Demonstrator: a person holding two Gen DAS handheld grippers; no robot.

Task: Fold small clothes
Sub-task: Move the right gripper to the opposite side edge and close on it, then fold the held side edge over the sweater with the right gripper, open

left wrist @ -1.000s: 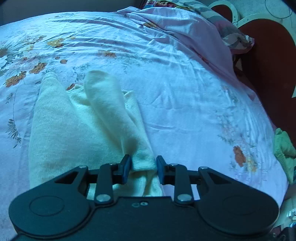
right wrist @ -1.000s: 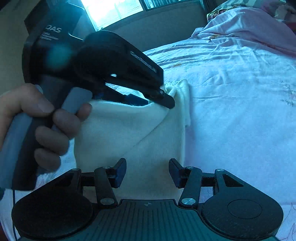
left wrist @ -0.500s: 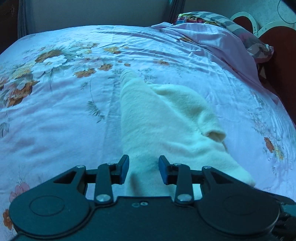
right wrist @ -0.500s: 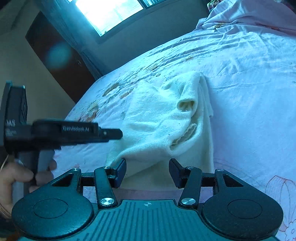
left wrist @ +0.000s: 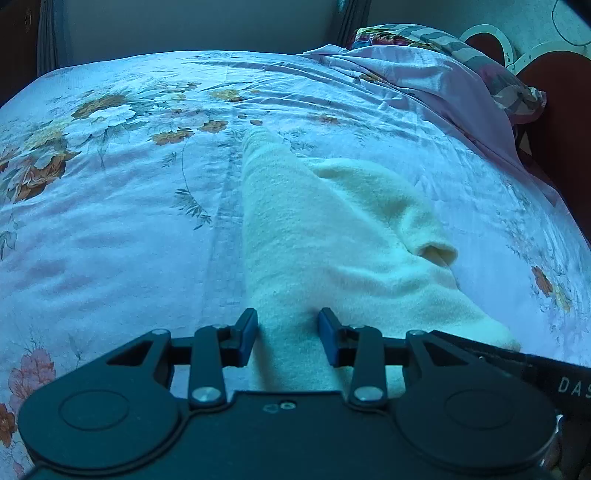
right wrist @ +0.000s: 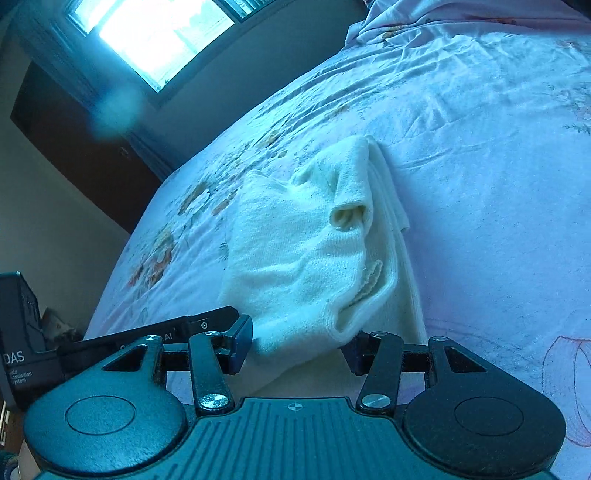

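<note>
Two grippers sit low at the near end of the same cream knitted garment, one in each of your hands. Your left gripper has its blue pads on either side of a strip of the knit; the jaws are opening, the cloth lies between them, and the pads appear to stand just beside it rather than pinching it. Your right gripper has its jaws spread about halfway, and the thick rolled hem of the garment droops into the gap. Its left pad is clear of the fabric; the right pad is hidden behind the hem, so you cannot tell from the wrist view whether it touches.

From the left wrist, the black body of your right tool shows at the lower right edge. From the right wrist, the left tool's arm reaches in from the left, beside the hem.

Beyond the fingers, the garment lies lengthwise on the floral bedsheet, folded into a long narrow shape with a sleeve laid over the top, its open cuff facing up.

Farther off, a rumpled pink quilt and a patterned pillow are piled at the head of the bed, and a bright window shows above the far edge.
</note>
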